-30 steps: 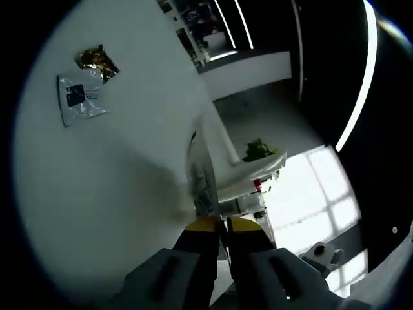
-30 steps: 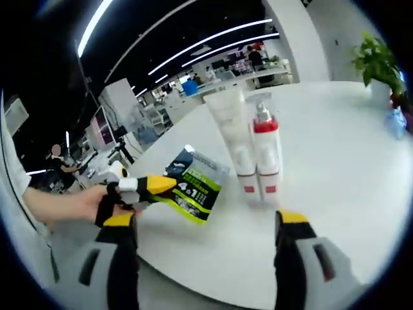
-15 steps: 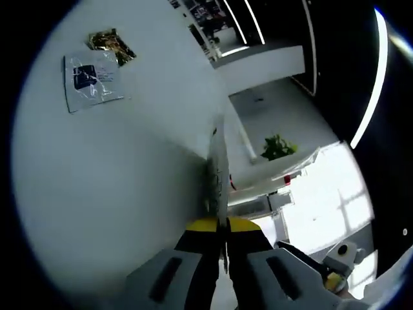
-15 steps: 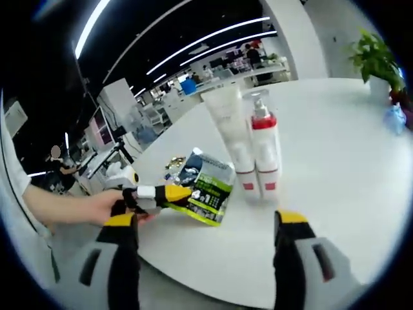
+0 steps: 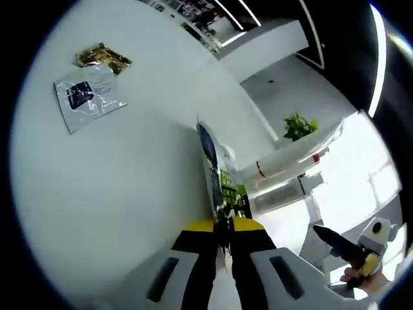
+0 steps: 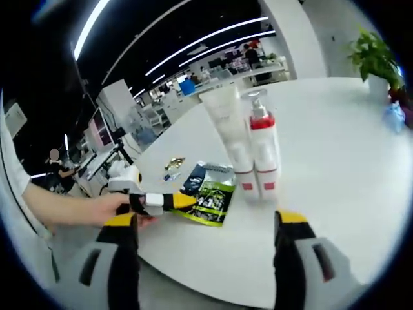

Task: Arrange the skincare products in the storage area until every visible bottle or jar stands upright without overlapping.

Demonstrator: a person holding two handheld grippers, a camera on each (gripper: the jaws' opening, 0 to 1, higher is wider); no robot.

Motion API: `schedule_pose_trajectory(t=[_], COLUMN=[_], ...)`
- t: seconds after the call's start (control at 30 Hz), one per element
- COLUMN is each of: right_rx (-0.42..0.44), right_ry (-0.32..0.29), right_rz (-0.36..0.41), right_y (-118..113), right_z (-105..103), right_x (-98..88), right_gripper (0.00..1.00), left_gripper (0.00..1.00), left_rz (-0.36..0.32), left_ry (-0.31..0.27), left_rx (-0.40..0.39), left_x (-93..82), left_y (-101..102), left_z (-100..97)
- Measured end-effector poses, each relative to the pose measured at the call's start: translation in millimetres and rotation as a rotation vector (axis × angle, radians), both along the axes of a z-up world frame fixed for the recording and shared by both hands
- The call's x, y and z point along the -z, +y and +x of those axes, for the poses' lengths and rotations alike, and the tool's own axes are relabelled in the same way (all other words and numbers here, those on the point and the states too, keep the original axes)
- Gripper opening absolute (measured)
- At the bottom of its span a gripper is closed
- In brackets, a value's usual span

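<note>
Left claw (image 6: 184, 201) pinching green sachet (image 6: 210, 199), right claw (image 6: 205, 225) open nearby

Counted on the round white table (image 6: 335, 161): one white squeeze tube standing on its cap (image 6: 227, 126); one clear pump bottle with a red collar and white pump head (image 6: 263, 145), upright and touching the tube; three flat sachets, namely one green-and-black printed pouch (image 6: 208, 199), one silvery-white packet with a dark blue label (image 5: 87, 97) and one crinkled gold foil packet (image 5: 102, 55); two green potted plants (image 6: 375, 58).
</note>
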State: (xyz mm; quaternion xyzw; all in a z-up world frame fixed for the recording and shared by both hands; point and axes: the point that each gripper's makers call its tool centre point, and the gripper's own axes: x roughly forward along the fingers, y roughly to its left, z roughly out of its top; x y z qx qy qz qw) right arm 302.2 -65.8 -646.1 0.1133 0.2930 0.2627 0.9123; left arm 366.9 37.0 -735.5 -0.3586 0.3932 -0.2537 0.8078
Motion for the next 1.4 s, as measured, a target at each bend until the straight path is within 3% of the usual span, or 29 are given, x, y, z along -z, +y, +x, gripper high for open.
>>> schedule_pose_trajectory(t=[0.17, 0.5, 0.9, 1.0, 1.13, 1.27, 1.4], right_rx=[-0.003, -0.006, -0.007, -0.005, -0.003, 0.004, 0.014], right_ry=[0.002, 0.006, 0.005, 0.006, 0.005, 0.003, -0.002], right_rz=[-0.001, 0.001, 0.004, 0.009, 0.01, 0.016, 0.019], right_y=[0.6, 1.2, 1.5, 1.3, 1.0, -0.2, -1.9], right_z=[-0.4, -0.8, -1.0, -0.9, -1.0, -0.4, 0.5], right_x=[0.4, 1.0, 0.6, 0.4, 0.1, -0.9, -1.8], right_gripper=[0.87, 0.87, 0.87, 0.87, 0.87, 0.87, 0.87], left_gripper=[0.06, 0.17, 0.38, 0.47, 0.49, 0.57, 0.59], left_rz=[0.043, 0.203, 0.539, 0.62, 0.671, 0.74, 0.748], left_ry=[-0.038, -0.133, -0.288, -0.335, -0.411, -0.515, -0.518], left_rx=[0.034, 0.165, 0.316, 0.341, 0.394, 0.504, 0.55], left_x=[-2.0, -5.4, -8.0, -6.6, -13.8, -17.2, -11.0], left_y=[0.3, 9.0, 28.2, 34.6, 30.7, 17.9, 8.9], left_z=[-3.7, -17.1, -19.4, -12.4, -3.4, 5.3, 8.8])
